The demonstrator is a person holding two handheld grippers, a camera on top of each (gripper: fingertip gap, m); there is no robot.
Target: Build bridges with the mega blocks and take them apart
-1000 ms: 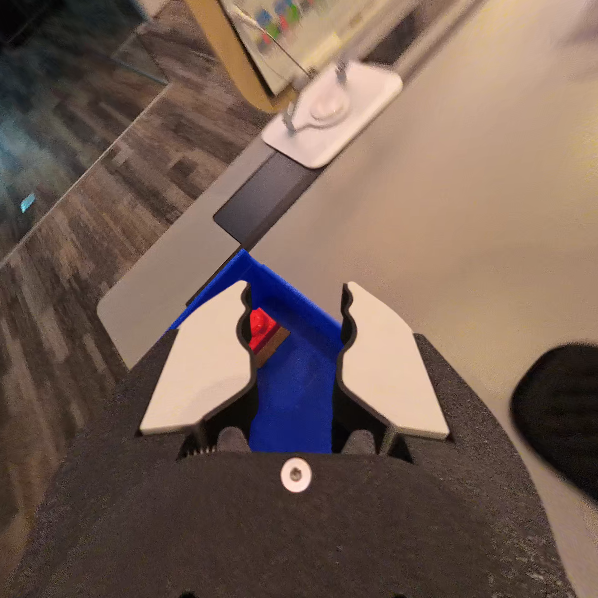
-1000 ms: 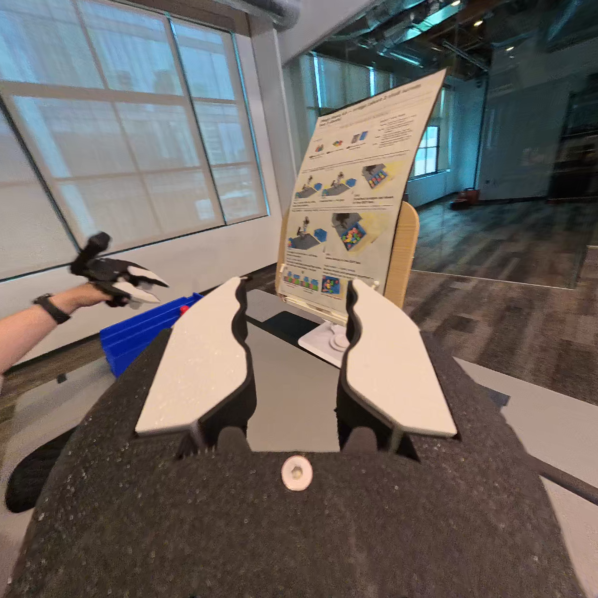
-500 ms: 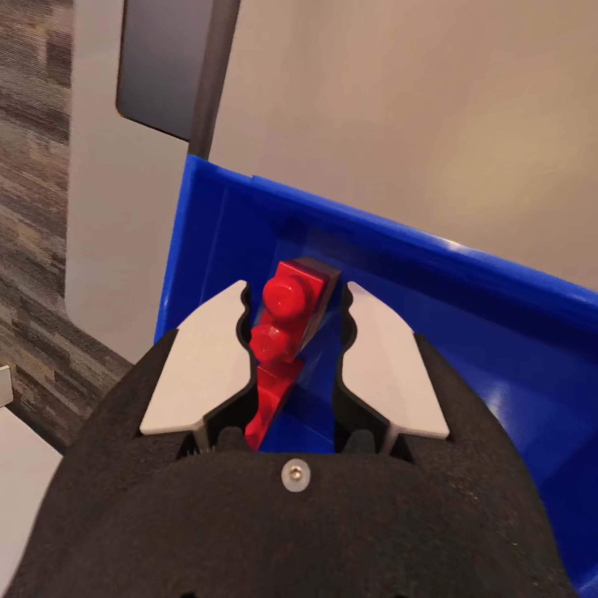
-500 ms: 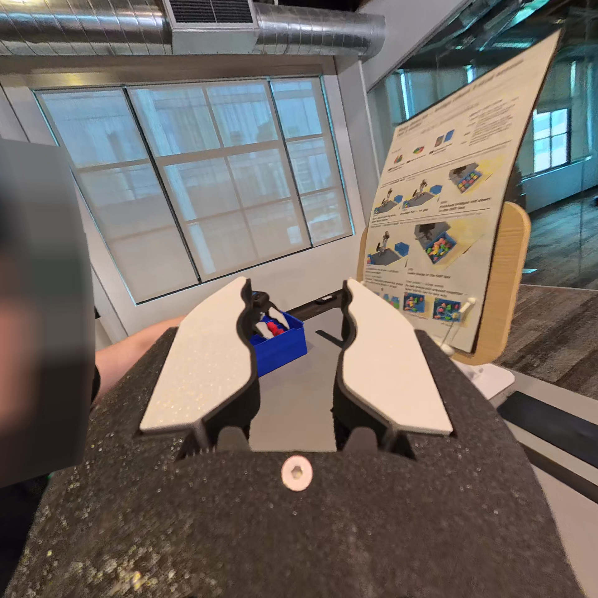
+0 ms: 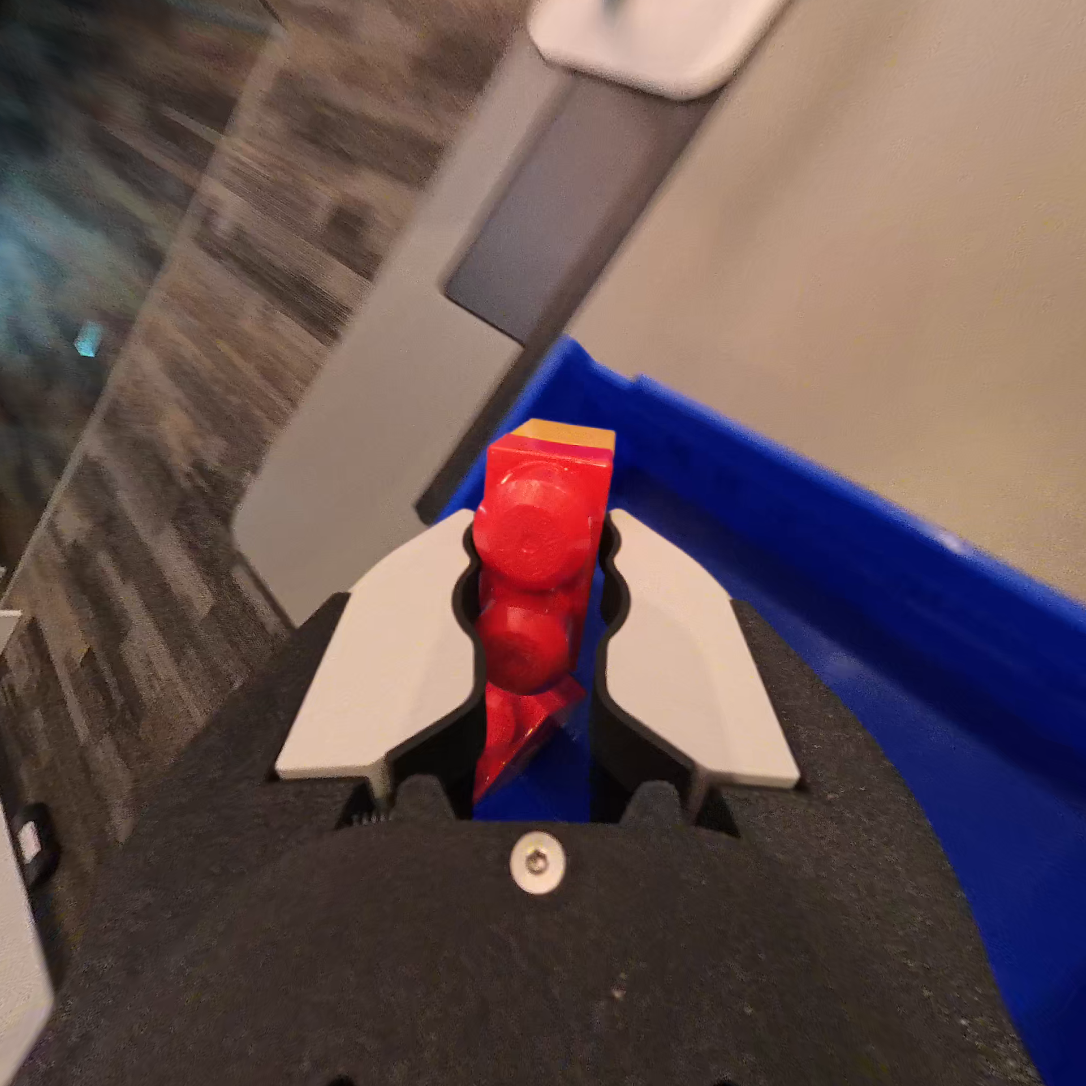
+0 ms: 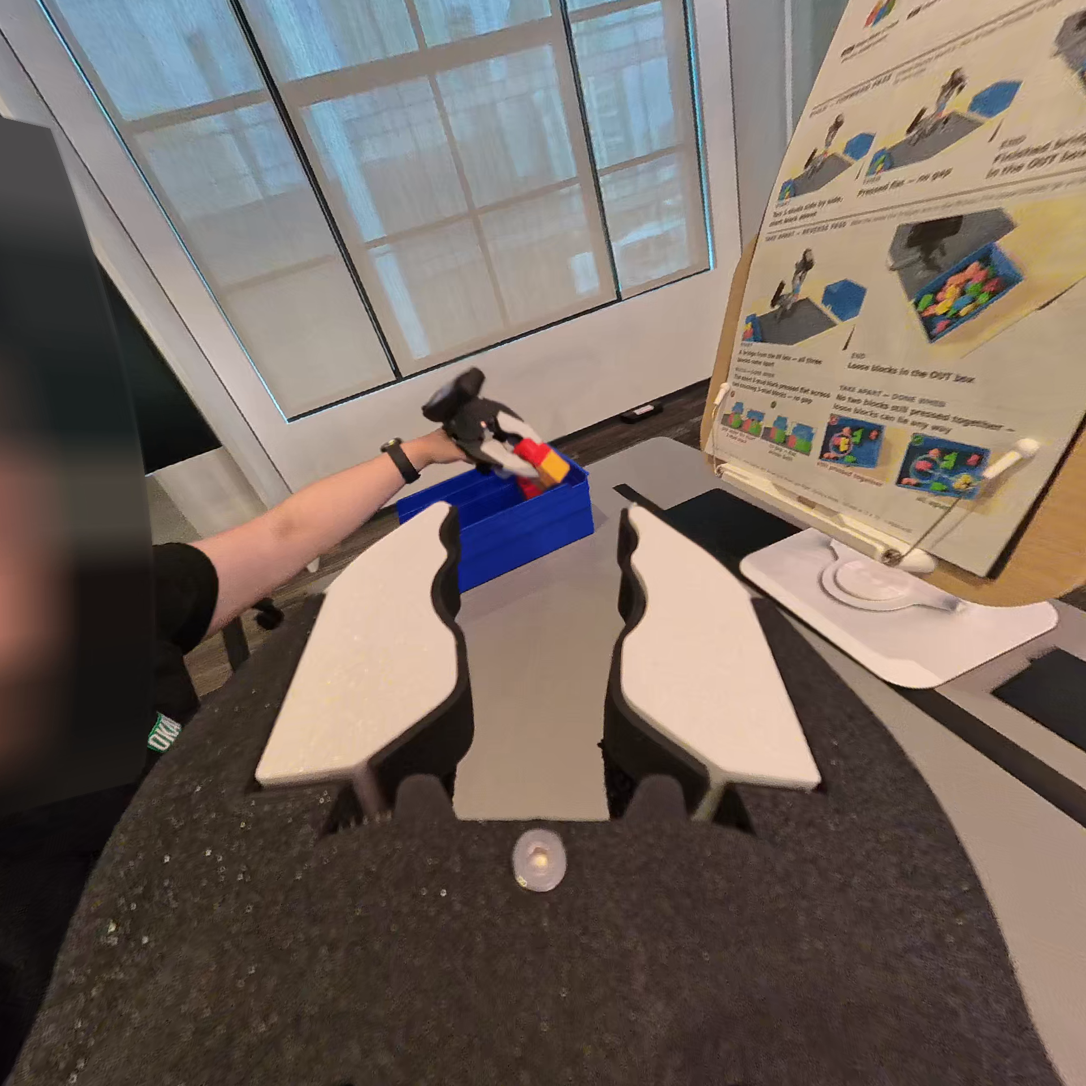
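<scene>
Left gripper (image 5: 538, 532) squeezing red block (image 5: 538, 529), orange piece stuck on, above blue bin (image 5: 823, 529). Right gripper (image 6: 535, 529) wide apart, holding nothing, over counter (image 6: 535, 676). Could slip and drop if bumped on bin's wall.

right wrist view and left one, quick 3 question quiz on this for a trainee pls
1. True or false: the right gripper is shut on a block.
2. What does the left gripper hold? A) a red block with an orange block stuck on; B) a green block; C) nothing
3. Fill in: the left gripper is above the ____ bin.

Key:
1. False: it is open and empty, over the table.
2. A
3. blue
</scene>
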